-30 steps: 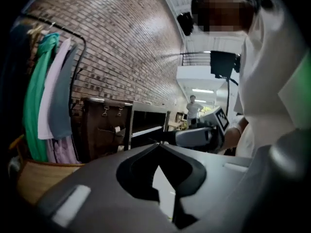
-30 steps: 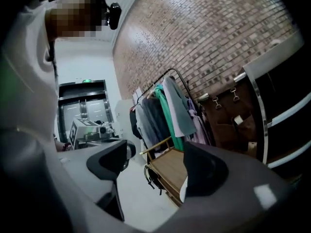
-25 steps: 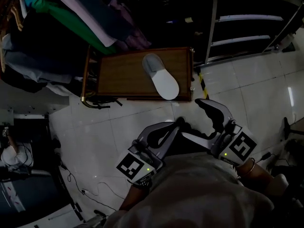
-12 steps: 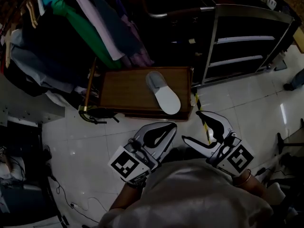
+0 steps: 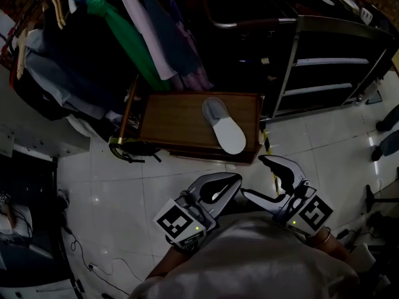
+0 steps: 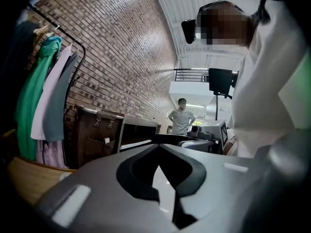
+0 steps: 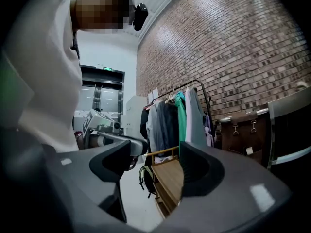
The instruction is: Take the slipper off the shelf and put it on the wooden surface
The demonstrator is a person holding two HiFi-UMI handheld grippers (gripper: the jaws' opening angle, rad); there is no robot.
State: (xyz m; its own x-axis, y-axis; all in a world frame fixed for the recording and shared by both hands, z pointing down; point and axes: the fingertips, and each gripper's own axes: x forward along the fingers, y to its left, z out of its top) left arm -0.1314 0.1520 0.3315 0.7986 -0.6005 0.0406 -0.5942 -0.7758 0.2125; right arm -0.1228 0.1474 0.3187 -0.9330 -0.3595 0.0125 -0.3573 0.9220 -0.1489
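A grey and white slipper [image 5: 223, 125] lies flat on the low wooden surface [image 5: 174, 123], near its right end. The dark shelf unit [image 5: 324, 61] stands to the right of it. Both grippers hang close to the person's body, well short of the slipper. My left gripper [image 5: 234, 179] is shut with its tips together and nothing in it; the left gripper view shows the same meeting tips [image 6: 158, 148]. My right gripper [image 5: 253, 175] holds nothing and its jaws are opening. In the right gripper view its jaws [image 7: 163, 149] frame the wooden surface [image 7: 171, 176].
A rack of hanging clothes [image 5: 124, 23] crowds the back left above the wooden surface. Black straps or a bag [image 5: 131, 149] lie at its left front corner. Yellow-black tape [image 5: 269, 143] marks the white tiled floor [image 5: 124, 185]. A person [image 6: 181, 115] stands far off.
The head view has swung, so the wooden surface and slipper sit further right and lower in frame. Both grippers stay by the body. The right jaws stand a little narrower than a second ago.
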